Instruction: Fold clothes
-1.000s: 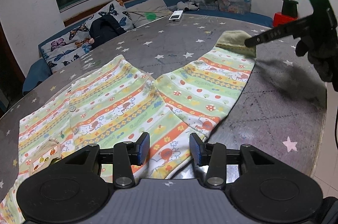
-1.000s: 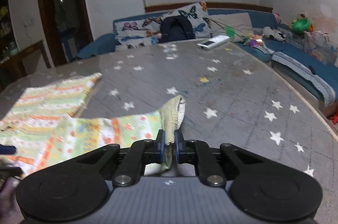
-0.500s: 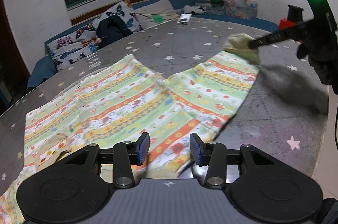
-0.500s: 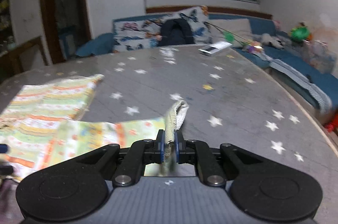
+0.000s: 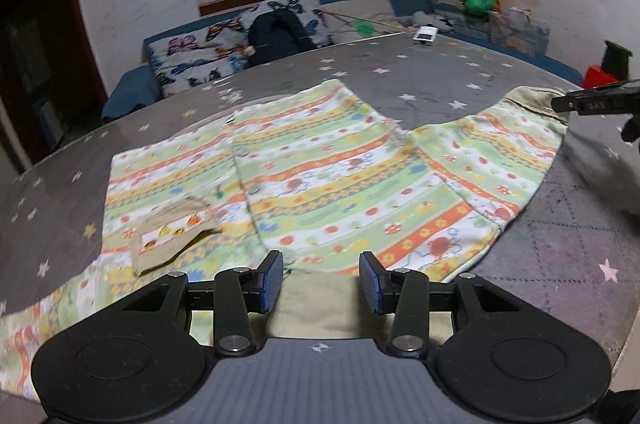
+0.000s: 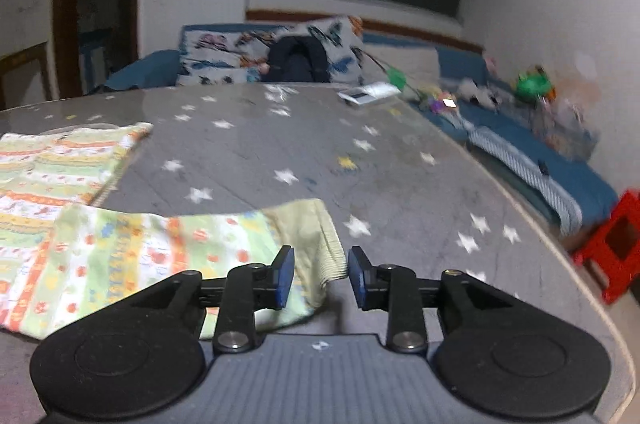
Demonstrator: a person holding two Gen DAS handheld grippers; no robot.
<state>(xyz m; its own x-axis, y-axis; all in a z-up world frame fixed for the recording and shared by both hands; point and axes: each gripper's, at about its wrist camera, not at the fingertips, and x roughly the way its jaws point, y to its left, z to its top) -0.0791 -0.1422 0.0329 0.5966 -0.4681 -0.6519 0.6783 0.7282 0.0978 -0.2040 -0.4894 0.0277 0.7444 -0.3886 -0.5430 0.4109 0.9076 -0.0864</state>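
A small striped green, orange and white garment [image 5: 328, 183] lies spread flat on the grey star-patterned table [image 5: 440, 83]. My left gripper [image 5: 320, 278] is open, its jaws over the beige waistband [image 5: 320, 308] at the near edge. The beige cuff [image 5: 532, 99] of one leg lies at the right, beside the tip of my right gripper [image 5: 560, 103]. In the right wrist view my right gripper [image 6: 320, 274] is open, with the cuff [image 6: 312, 240] lying loose between its jaws. A beige pocket [image 5: 172, 236] shows at the left.
A white remote [image 5: 425, 35] lies at the table's far side. A blue sofa with butterfly cushions [image 5: 208, 59] and a dark bag [image 5: 280, 35] stands behind. A red stool [image 6: 616, 244] stands past the table's right edge [image 6: 560, 244].
My right gripper has opened and let the cuff drop onto the table. My left gripper has pulled back towards the waistband and turned to the left.
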